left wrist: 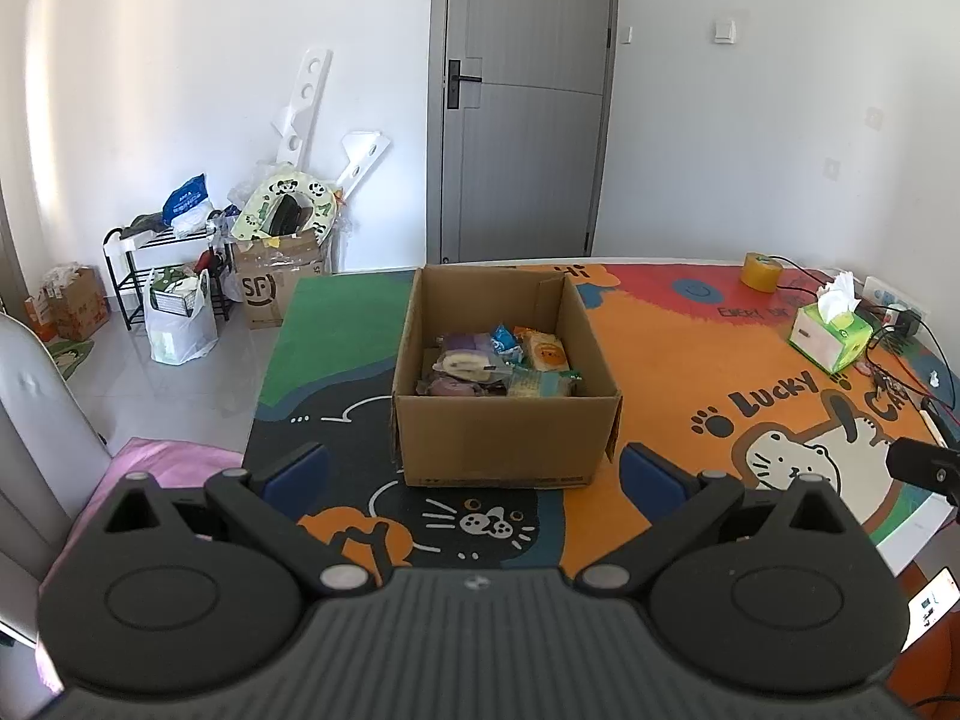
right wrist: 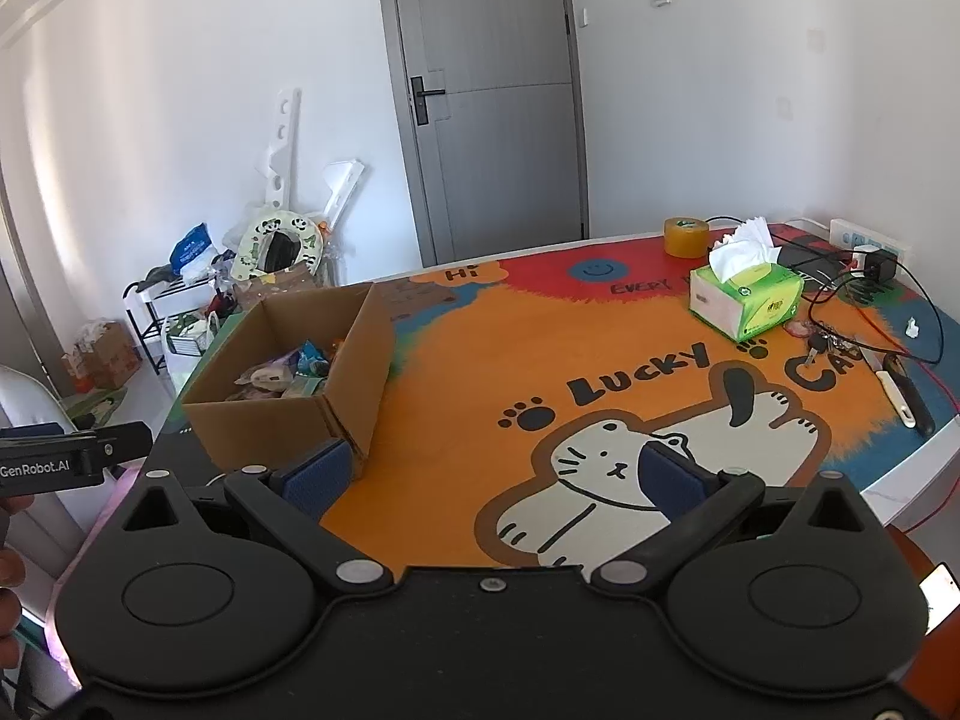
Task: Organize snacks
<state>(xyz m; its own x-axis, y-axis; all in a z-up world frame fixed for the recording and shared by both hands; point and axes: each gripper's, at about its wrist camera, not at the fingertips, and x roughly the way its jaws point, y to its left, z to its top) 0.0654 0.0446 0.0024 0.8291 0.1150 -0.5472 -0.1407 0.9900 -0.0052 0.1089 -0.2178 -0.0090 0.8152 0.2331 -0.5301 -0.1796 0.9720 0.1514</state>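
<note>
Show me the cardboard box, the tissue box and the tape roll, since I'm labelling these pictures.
cardboard box [left wrist: 504, 438]: left wrist view, on its near outer wall.
tissue box [right wrist: 762, 303]: right wrist view, on its green front side.
tape roll [right wrist: 686, 238]: right wrist view, on its outer band.

The table mat [right wrist: 480, 360] reads "LUCKY" and "Hi"; a floor carton [left wrist: 270, 288] shows "SF".
</note>
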